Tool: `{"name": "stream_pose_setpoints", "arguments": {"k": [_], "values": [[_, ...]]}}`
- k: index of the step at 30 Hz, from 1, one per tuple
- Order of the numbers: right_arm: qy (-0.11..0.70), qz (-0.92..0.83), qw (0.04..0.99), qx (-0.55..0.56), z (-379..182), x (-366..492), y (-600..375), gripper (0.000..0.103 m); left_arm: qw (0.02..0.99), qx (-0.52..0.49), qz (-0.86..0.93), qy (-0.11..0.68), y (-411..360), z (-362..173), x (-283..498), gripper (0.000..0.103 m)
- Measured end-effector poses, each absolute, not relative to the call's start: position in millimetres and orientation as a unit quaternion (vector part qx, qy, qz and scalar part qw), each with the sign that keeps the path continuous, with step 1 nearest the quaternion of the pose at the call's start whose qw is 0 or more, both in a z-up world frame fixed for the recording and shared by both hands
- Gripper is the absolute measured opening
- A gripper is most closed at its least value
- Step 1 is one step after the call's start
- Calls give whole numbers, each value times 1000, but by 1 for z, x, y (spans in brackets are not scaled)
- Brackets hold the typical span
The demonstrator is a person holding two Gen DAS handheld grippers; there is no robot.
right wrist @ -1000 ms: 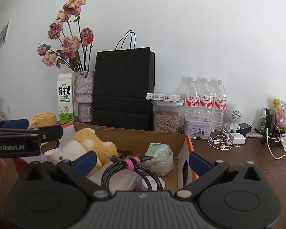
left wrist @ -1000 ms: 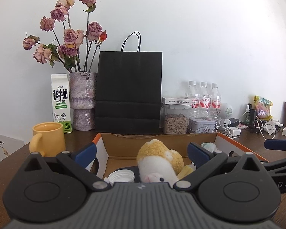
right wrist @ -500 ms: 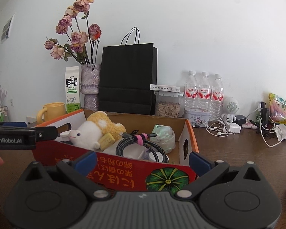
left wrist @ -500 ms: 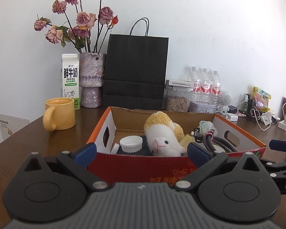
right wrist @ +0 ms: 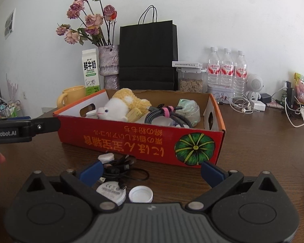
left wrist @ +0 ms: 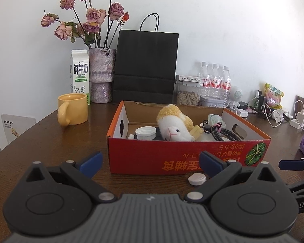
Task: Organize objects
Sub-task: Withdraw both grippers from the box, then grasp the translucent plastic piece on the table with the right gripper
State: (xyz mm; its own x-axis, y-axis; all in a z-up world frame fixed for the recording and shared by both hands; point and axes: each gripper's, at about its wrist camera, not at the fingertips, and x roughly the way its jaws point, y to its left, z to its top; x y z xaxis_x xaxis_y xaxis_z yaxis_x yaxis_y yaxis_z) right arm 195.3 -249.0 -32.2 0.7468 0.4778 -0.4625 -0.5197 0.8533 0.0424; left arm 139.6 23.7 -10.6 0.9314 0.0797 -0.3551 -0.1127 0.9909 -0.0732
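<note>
Home setting: dried roses in vase (left wrist: 101,75), milk carton (left wrist: 80,73), chargers (left wrist: 298,120) crowding a wooden table (left wrist: 50,141).

both grippers sit farther back from the red cardboard box (left wrist: 188,156) than 1.0 s ago; its printed front wall is now fully visible. a white bottle cap (right wrist: 140,194), black cable bundle (right wrist: 119,167) and white disc (left wrist: 196,178) now show on the table (right wrist: 263,141).

White wall (left wrist: 233,20), dark wooden table (left wrist: 40,141), daylight.
</note>
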Motion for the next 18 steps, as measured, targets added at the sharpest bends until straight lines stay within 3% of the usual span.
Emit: {"name": "stream_pose_setpoints", "arguments": {"k": [10, 18], "values": [[265, 272, 923, -67, -44, 176, -243, 102, 975, -49, 65, 208, 33, -14, 118, 103], [275, 263, 921, -84, -47, 173, -247, 80, 971, -53, 69, 222, 34, -18, 112, 103]]}}
